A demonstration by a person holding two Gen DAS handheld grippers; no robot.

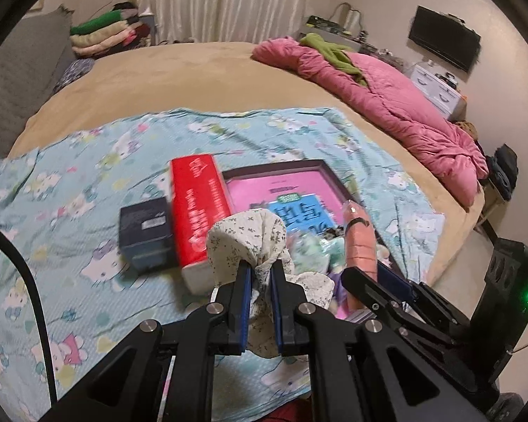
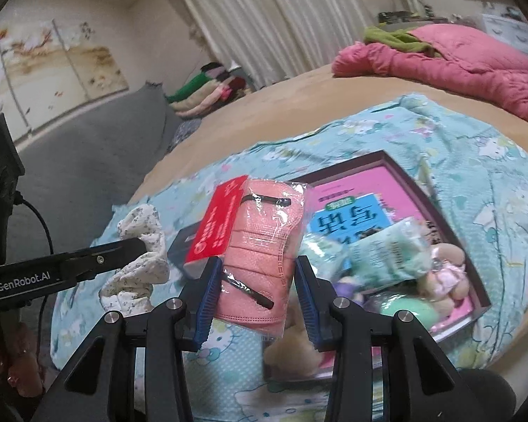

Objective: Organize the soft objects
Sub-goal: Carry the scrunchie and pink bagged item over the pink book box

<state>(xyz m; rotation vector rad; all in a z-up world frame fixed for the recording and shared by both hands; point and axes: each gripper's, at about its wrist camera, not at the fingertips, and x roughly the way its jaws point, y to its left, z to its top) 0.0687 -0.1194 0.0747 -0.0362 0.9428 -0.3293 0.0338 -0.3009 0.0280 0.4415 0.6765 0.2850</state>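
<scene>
My left gripper (image 1: 260, 267) is shut on a white floral cloth (image 1: 246, 232), which bunches above the jaws and hangs below them. It is lifted above the bed; in the right wrist view the same cloth (image 2: 140, 274) dangles from the left gripper (image 2: 140, 246). My right gripper (image 2: 258, 263) is shut on a pink mask pack (image 2: 264, 232) in clear plastic, held upright off the bed. A dark-framed tray (image 2: 380, 156) with a pink book inside holds green packets (image 2: 387, 253) and plush toys (image 2: 443, 274). The right gripper (image 1: 373, 274) and pack (image 1: 360, 242) show at the left view's right side.
A red tissue box (image 1: 197, 207) and a dark blue box (image 1: 144, 232) lie on the cat-print sheet (image 1: 70, 176) left of the tray. A pink quilt (image 1: 404, 105) runs along the bed's right edge. Folded blankets (image 1: 102, 35) are stacked at the far left.
</scene>
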